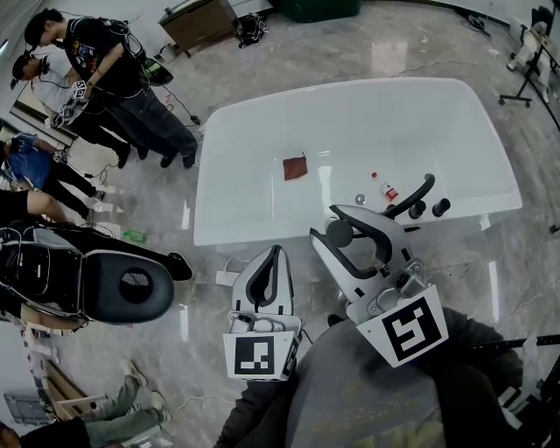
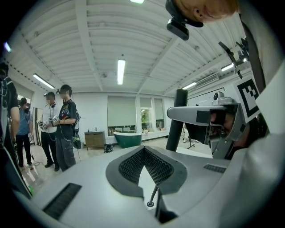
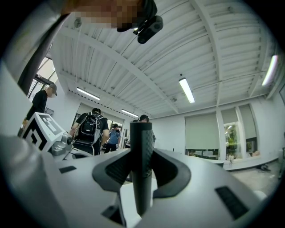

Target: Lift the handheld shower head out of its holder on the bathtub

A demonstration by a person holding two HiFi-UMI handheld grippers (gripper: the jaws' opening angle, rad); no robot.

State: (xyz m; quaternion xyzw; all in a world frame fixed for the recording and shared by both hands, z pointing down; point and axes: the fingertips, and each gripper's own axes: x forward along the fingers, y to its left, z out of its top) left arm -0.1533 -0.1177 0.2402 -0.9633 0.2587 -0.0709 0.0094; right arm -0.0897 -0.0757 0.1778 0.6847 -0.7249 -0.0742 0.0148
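My right gripper (image 1: 330, 224) is shut on the black handle of the handheld shower head (image 1: 339, 234), held above the near rim of the white bathtub (image 1: 262, 227). In the right gripper view the handle (image 3: 142, 133) stands upright, clamped between both dark pads. It is also visible in the left gripper view as a black post (image 2: 177, 120) beside the right gripper's body. My left gripper (image 1: 274, 255) hangs left of it over the floor, shut with nothing between its pads (image 2: 133, 167). The tub's curved black spout (image 1: 412, 196) and two black knobs (image 1: 429, 209) sit on the rim just right of the right gripper.
A dark red cloth (image 1: 296, 167) and a small bottle (image 1: 388, 189) lie in the tub. Several people (image 1: 105, 79) stand at the left, and a black round-topped stool (image 1: 131, 285) is near my left side. A wooden cabinet (image 1: 197, 22) stands at the back.
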